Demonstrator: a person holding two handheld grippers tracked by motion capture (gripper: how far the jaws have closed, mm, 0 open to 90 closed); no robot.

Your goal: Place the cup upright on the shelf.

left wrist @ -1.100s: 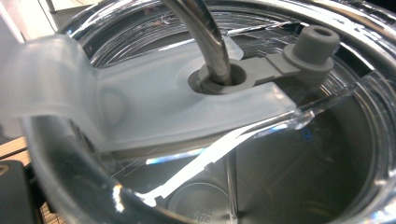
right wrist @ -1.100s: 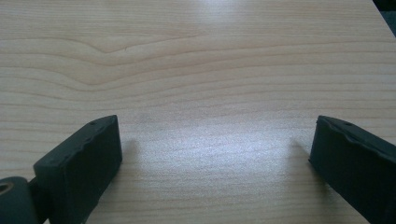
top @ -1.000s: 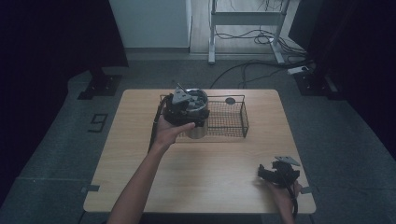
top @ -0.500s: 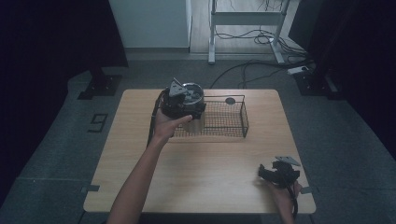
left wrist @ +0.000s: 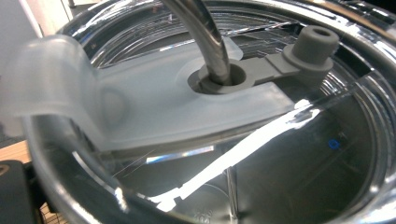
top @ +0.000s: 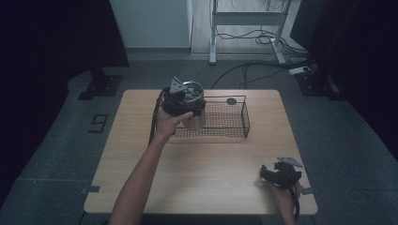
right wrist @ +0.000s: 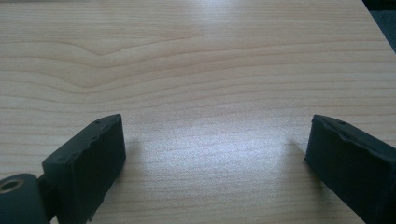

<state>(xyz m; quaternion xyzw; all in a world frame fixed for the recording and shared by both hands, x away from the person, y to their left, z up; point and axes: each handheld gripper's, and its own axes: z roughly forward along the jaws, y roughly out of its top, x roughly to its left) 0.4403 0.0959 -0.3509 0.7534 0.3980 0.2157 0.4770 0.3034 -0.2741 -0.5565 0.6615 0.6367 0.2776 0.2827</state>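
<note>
Gripping tumbler (top: 193, 108) above basket (top: 224, 119): left claw (top: 180, 101); close-up reveals straw (left wrist: 198, 35).

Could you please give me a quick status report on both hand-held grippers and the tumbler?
Left hand-held gripper holding steel tumbler above wire basket. Right hand-held gripper open, empty, low over table. Nothing blocking.

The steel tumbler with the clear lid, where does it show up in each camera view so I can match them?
High view: the tumbler is upper centre, at the wire basket's left end, beside the left gripper.
Left gripper view: close up, its clear lid and metal straw across the frame.
Right gripper view: not in it, just open jaws over the wooden table.
Shared landmark: the table.
</note>
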